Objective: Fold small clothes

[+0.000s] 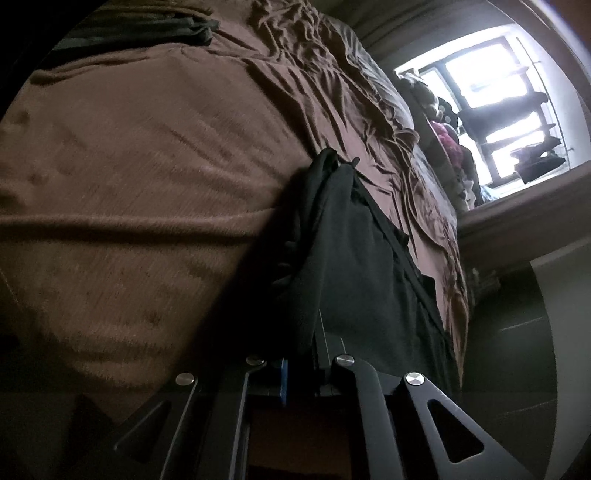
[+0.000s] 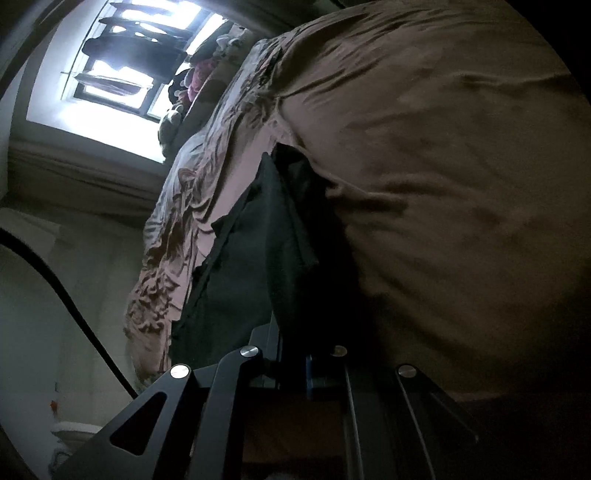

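- Left wrist view: left gripper (image 1: pixel 325 236) is clamped shut on a dark garment (image 1: pixel 351 258). Cloth is bunched over the fingertips and drapes down + off to the right, so you can't rly see the pads, but the jaws are pinched together w/ fabric between them.
- Same view: garment hangs over a brown bedspread (image 1: pixel 147 166), which is smooth near us and wrinkled further back. Folded dark pile (image 1: pixel 177 29) sits well apart at the far top. Bright window (image 1: pixel 498 103) on the right w/ clutter by it.
- Right wrist view: right gripper (image 2: pixel 291 236) is also closed tight on the same dark garment (image 2: pixel 258 258), mirror image basically. Cloth covers the tips and sags to the left, toward the other hand I'd guess.
- Same view: brown bedspread (image 2: pixel 443 184) fills the right side, window (image 2: pixel 110 74) top left. Whether the lower hem touches the bed, can't tell, too dark.
- Handling, imo: thin, soft, light, zero stiffness, so it'll droop + swing wherever it isn't held. Not fragile, maybe a bit slippy if only one layer is pinched.
- Best hold looks like the two top corners or the hem edge, spread apart so the span stays taut before laying it flat.
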A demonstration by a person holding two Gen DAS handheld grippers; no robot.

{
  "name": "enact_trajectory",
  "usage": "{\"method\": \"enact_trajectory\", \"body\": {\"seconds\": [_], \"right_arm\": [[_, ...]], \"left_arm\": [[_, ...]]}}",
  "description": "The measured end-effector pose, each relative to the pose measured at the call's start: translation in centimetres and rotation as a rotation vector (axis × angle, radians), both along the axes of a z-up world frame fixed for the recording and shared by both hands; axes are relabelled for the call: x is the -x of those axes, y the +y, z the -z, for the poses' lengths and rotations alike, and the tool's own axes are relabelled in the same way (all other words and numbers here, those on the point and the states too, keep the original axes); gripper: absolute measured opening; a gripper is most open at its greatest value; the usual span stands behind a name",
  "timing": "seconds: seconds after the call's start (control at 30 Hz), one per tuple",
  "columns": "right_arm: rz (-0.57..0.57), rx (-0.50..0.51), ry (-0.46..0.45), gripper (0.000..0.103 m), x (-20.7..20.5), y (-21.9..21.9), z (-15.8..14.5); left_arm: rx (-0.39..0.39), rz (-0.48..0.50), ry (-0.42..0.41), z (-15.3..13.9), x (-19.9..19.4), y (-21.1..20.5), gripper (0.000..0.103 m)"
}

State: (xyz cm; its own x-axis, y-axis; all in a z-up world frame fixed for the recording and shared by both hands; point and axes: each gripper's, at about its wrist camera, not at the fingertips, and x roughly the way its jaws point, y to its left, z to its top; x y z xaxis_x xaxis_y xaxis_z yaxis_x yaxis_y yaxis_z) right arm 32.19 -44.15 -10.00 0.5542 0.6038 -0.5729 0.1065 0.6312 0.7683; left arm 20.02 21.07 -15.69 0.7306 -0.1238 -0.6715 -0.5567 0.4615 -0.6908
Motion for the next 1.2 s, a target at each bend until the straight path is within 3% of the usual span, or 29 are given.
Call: {"method": "enact_trajectory", "body": {"seconds": [0.2,0.33,0.43,0.5,0.63,0.67,0.77,1.0,1.2], "right_arm": [[0.004,0.025,0.011,0.004,1.0,-0.5,-0.7],[-0.004,0.062,0.051,0.005,0.9,-0.2,0.3],[-0.044,0.239,0.069,0.009,0.8,1.3,-0.1],[-0.068,0.301,0.052,0.012,1.0,1.9,-1.0],[-0.075,0.342,0.045,0.017,1.3,1.5,-2.6],[-0.072,0.359,0.038,0.019,1.5,1.5,-3.2],[-0.049,0.453,-0.013,0.025,2.3,1.6,-5.4],[-0.045,0.564,-0.157,0.048,4.9,4.1,-10.1],[-0.176,0.652,-0.253,0.049,6.4,11.0,-11.9]], "left_arm": [[0.035,-0.002,-0.019,0.9,1.0,0.3,0.009],[0.092,-0.011,-0.004,3.2,1.1,0.7,0.009],[0.107,-0.002,-0.028,3.7,1.2,0.8,0.011],[0.106,0.005,-0.04,3.5,1.4,0.7,0.013],[0.136,-0.006,-0.06,3.9,1.6,0.8,0.032],[0.149,-0.012,-0.067,4.0,1.6,0.7,0.032],[0.159,-0.014,-0.077,4.1,1.8,0.6,0.033],[0.176,-0.057,-0.096,4.0,1.9,0.1,0.04],[0.165,-0.079,-0.106,4.1,1.6,-0.4,0.044]]}}
